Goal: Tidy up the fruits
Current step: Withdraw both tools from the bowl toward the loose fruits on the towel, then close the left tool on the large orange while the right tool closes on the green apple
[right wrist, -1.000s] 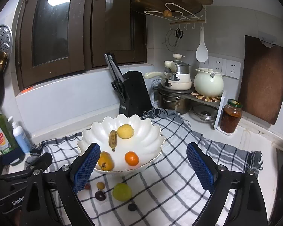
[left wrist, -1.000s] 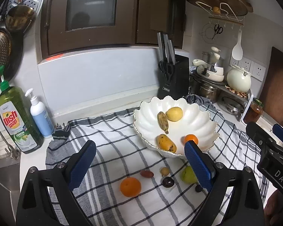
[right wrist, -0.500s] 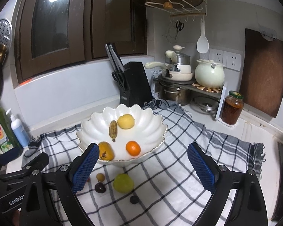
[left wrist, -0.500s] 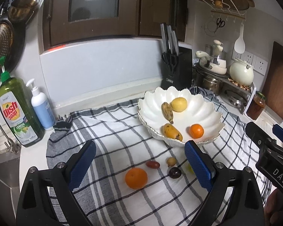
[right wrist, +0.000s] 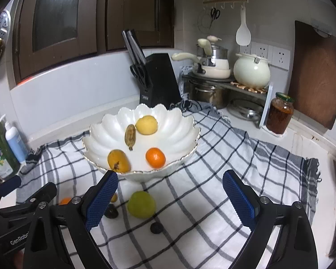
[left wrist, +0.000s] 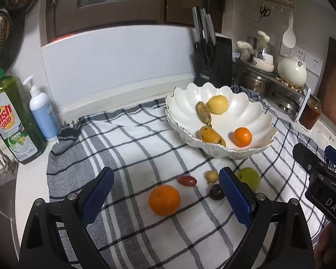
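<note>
From the left wrist camera, a pale kitchen surface is covered by a grey-and-white checked cloth, under dark brown cabinets, with a grey splashback behind. At the left stand a green bottle labelled "dish soap" and "LEMON" and a white-and-blue pump bottle. A black knife block stands at the back. The left tongs gape wide and hold nothing; between their blue pads a round orange lies on the cloth. Near it lie a small red oval fruit, long axis left to right, a small tan fruit, a dark round fruit and a green apple. The white scalloped ceramic bowl holds four fruits. The other tool at the right edge reads "DAS".

From the right wrist camera, the right tongs are likewise wide and empty above the cloth. The bowl holds a yellow lemon, a spotted brownish banana lying front to back, a yellow-orange mango and a small orange. The green apple lies just before the bowl. A brown-filled glass jar and a wooden board stand at the right. "GenRobo" shows on the left tool.
</note>
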### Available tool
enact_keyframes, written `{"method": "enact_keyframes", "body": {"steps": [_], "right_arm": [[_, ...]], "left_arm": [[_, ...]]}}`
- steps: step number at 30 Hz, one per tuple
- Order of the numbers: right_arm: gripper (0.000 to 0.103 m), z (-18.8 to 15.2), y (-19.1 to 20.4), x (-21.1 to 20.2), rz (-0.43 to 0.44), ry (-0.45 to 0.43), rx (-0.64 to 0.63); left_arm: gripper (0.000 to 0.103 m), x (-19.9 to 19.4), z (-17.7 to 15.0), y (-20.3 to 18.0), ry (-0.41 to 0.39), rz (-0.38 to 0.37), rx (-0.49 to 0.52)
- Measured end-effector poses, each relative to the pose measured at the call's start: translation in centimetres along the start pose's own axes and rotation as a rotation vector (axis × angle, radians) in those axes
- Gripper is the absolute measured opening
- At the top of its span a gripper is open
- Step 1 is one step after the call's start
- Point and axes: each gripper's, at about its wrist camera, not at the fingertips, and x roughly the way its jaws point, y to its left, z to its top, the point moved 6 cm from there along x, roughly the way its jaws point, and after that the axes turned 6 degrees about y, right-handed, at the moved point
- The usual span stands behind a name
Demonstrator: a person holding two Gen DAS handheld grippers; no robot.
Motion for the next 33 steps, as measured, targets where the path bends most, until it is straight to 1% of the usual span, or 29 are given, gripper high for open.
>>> {"method": "enact_keyframes", "body": {"steps": [8,16,26,33], "right_arm": [[0.095,-1.5,-0.1,1.7,-0.002,0.039,0.001],[0.095,-2.7,0.3,3.6,-0.004,0.076,-0.015],[0.095,-3.6,0.8,6.0,0.016,0.121,-0.014],[0.095,-4.1,1.6,7.8,0.039,0.155,-0.025]], "left_arm": [[0.095,1.7,-1.5,0.0,0.03,0.008,0.018],[0.094,3.9,-2.8,0.3,0.074,0.013,0.014],[0.088,6.2,-3.6,0.5,0.125,0.014,0.012],[0.08,7.9,-4.4,0.7,0.167,0.016,-0.001]]}}
